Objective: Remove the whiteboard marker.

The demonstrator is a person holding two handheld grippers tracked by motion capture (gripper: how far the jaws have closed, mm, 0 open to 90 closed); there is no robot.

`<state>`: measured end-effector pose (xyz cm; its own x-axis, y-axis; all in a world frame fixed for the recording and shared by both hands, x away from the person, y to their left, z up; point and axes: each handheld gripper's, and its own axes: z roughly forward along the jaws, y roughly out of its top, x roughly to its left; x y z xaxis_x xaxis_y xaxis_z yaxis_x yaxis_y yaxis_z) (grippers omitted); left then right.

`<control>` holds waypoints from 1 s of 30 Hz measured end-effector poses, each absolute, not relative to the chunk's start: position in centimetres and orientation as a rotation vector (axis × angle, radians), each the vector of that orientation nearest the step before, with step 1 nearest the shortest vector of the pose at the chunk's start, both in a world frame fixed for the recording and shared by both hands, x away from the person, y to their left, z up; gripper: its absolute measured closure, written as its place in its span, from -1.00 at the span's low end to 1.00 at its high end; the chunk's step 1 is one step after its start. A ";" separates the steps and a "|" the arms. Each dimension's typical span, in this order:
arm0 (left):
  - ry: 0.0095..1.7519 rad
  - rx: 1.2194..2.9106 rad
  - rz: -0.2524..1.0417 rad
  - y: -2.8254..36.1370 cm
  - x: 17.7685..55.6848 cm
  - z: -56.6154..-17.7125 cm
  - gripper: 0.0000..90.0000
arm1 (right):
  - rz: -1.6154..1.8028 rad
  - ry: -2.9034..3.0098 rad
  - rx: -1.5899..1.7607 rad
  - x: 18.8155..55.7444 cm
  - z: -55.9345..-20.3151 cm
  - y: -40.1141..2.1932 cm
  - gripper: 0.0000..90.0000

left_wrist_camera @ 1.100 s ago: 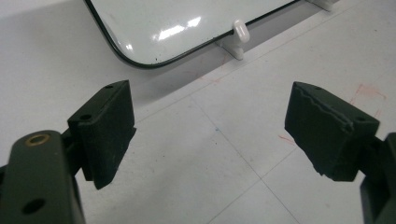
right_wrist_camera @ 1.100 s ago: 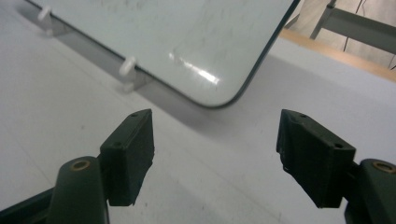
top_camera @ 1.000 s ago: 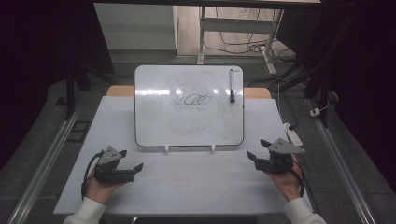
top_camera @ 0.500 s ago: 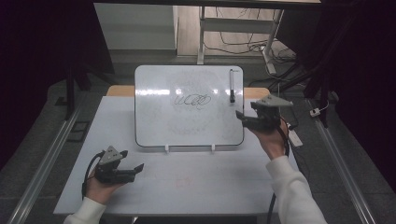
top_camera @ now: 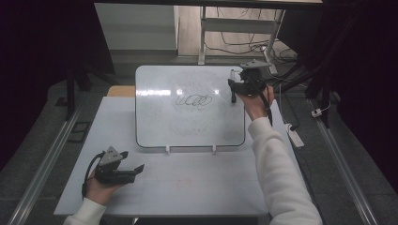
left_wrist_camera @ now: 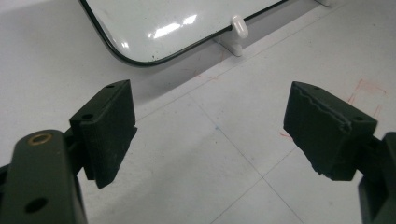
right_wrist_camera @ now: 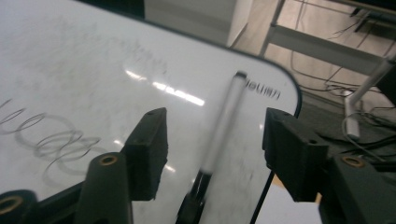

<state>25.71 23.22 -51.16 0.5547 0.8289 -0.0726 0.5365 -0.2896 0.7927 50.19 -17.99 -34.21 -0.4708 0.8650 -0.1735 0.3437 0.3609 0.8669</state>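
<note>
Marker on whiteboard upper right, sitting between my right gripper pads, jaws just been closing, not pinching yet. Risk: off-centre squeeze rolls marker away or smears scribble. Left gripper spread over desk.

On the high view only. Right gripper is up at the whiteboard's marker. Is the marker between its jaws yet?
Observer: Yes. In the right gripper view the marker lies between the jaws of the right gripper; they have just been closing, with gaps left on both sides.
Operator: Which end points away?
Observer: The white barrel; the dark end is nearest the camera.
Operator: Left gripper?
Observer: The left gripper is open over bare table, near the whiteboard corner and a white clip.
</note>
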 end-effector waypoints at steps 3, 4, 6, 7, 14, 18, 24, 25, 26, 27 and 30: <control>1.098 1.977 0.454 23.2 25.8 -51.2 -0.60 | 1.026 1.973 1.059 51.4 -34.3 -17.5 0.05; 1.098 1.977 0.454 23.2 25.8 -51.2 -0.60 | 1.026 1.973 1.059 51.4 -34.3 -17.5 0.05; 1.096 1.980 0.455 23.3 25.8 -51.3 -0.60 | 1.001 1.961 1.060 52.2 -34.5 -17.0 0.12; 1.096 1.980 0.455 23.3 25.8 -51.3 -0.60 | 0.990 1.955 1.061 52.5 -34.6 -16.8 0.14; 1.091 1.987 0.459 23.3 25.9 -51.4 -0.60 | 0.943 1.914 1.064 53.4 -35.2 -16.0 0.35; 1.091 1.987 0.461 23.3 25.9 -51.4 -0.60 | 0.931 1.905 1.062 53.5 -35.5 -15.7 0.47; 1.093 1.982 0.468 23.2 25.8 -51.3 -0.60 | 0.927 1.892 1.089 53.7 -35.8 -15.5 0.65; 1.093 1.982 0.468 23.2 25.8 -51.3 -0.60 | 0.935 1.889 1.097 53.8 -35.8 -15.5 0.66; 1.093 1.981 0.466 23.3 25.8 -51.3 -0.60 | 0.945 1.889 1.105 53.8 -35.8 -15.6 0.67; 1.093 1.981 0.466 23.3 25.8 -51.3 -0.60 | 0.945 1.889 1.105 53.8 -35.8 -15.6 0.67; 1.093 1.979 0.465 23.3 25.8 -51.3 -0.60 | 1.017 1.893 1.151 53.6 -35.7 -15.7 0.79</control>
<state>25.77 23.27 -51.28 0.5572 0.8281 -0.0617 0.5298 -0.2973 0.7943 53.65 -15.71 -35.74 -0.3691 0.9162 -0.1561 0.3758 0.3007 0.8766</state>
